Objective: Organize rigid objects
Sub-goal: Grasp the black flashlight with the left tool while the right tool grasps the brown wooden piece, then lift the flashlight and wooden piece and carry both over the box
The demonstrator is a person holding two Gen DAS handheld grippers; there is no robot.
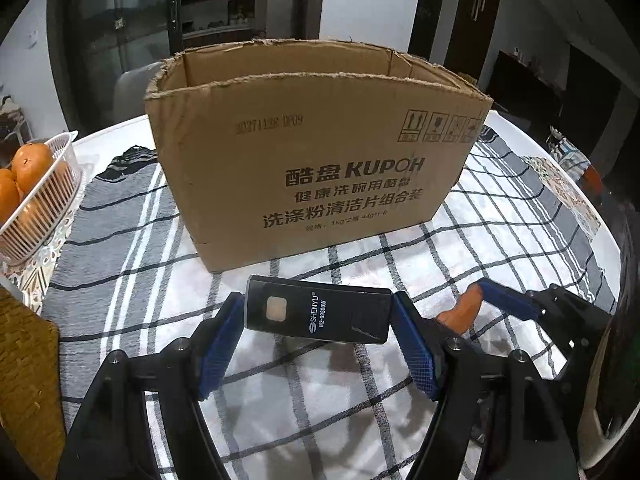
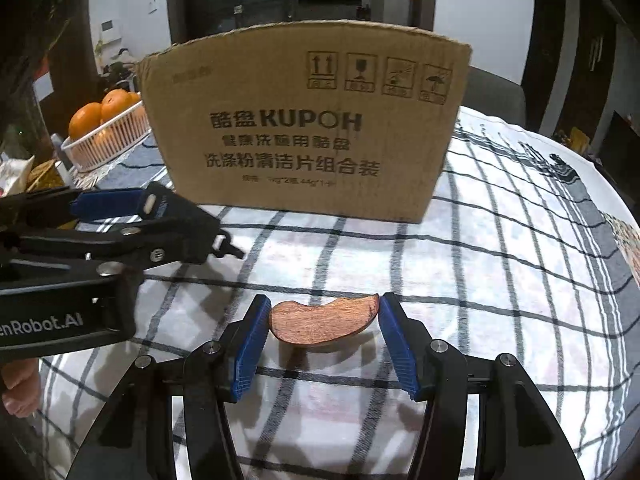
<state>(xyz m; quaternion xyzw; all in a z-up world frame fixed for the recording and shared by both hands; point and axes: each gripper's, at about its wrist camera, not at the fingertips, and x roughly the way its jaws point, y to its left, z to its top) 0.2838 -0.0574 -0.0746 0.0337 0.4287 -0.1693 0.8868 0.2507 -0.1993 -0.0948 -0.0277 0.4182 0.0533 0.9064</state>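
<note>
The desk wears a checked cloth. On it stands an open cardboard box, a white basket of oranges to its left. In front of the box, the left tool clamps a black SHENYU flashlight crosswise above the cloth. Beside it, the right tool grips a curved wooden piece by its ends.

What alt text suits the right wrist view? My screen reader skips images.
The right gripper clamps a curved wooden piece above a checked tablecloth, facing a cardboard box; the left gripper reaches in beside it.
</note>
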